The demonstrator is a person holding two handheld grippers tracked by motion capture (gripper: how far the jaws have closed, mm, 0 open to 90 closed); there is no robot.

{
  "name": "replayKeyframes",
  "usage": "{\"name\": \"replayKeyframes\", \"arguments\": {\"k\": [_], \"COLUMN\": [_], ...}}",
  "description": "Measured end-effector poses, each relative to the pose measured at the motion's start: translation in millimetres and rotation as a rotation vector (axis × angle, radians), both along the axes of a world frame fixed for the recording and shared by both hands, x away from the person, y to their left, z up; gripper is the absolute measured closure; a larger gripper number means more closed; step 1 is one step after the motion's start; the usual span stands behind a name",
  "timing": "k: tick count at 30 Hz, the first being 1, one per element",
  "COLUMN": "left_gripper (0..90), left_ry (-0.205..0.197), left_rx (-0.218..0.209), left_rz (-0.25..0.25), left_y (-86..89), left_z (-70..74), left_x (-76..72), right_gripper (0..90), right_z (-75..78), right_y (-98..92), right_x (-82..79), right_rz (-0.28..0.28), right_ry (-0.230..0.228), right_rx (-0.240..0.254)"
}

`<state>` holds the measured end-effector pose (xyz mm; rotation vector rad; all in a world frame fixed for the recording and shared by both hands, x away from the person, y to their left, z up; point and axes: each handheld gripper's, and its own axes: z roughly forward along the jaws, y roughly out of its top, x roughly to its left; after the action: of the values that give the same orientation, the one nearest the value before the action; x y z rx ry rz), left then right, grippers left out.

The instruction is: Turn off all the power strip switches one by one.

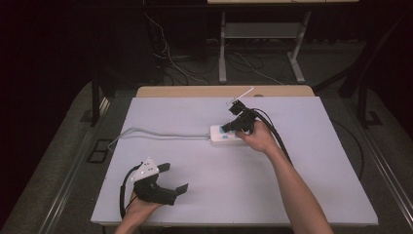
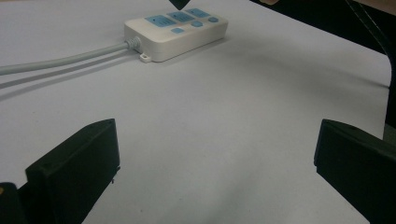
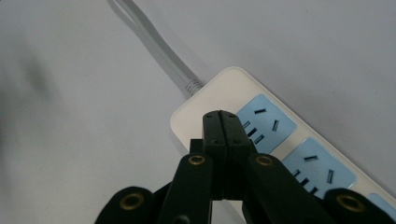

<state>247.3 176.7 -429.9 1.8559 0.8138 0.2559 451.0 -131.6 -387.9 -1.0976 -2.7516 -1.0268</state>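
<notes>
Your right gripper [image 3: 227, 122], jaws pressed together on nothing, hovers over the power strip [image 1: 225, 135] mid-table. Keep the tips low and steady over its end. Your left gripper [image 1: 170, 178] rests wide.

Table [image 1: 292, 190] mostly bare: right half and near centre open for passing. Obstacles: power strip [image 1: 225, 135] at centre-back, its grey cable [image 1: 160, 136] running left across the table toward the left edge. Right hand-held gripper [image 1: 227, 127] sits over the strip, jaws pressed together. Left hand-held gripper [image 1: 174, 178] near the front-left edge, jaws wide, bare surface ahead of it up to the strip.
</notes>
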Motion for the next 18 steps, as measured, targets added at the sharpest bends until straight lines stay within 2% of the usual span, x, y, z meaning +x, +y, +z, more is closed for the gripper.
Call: {"name": "replayKeyframes", "arguments": {"k": [9,18], "left_gripper": [0.0,0.0], "left_ry": [0.000,0.000], "left_rx": [-0.003,-0.001], "left_rz": [0.001,-0.001], "left_y": [0.9,0.8], "left_z": [0.1,0.1], "left_x": [-0.2,-0.8], "right_gripper": [90.0,90.0], "right_z": [-11.9,-21.2], "right_y": [-0.6,-1.5], "right_x": [3.4,2.8], "right_rz": [-0.016,-0.010], "right_ry": [0.034,0.047], "right_rx": [0.007,-0.004]}}
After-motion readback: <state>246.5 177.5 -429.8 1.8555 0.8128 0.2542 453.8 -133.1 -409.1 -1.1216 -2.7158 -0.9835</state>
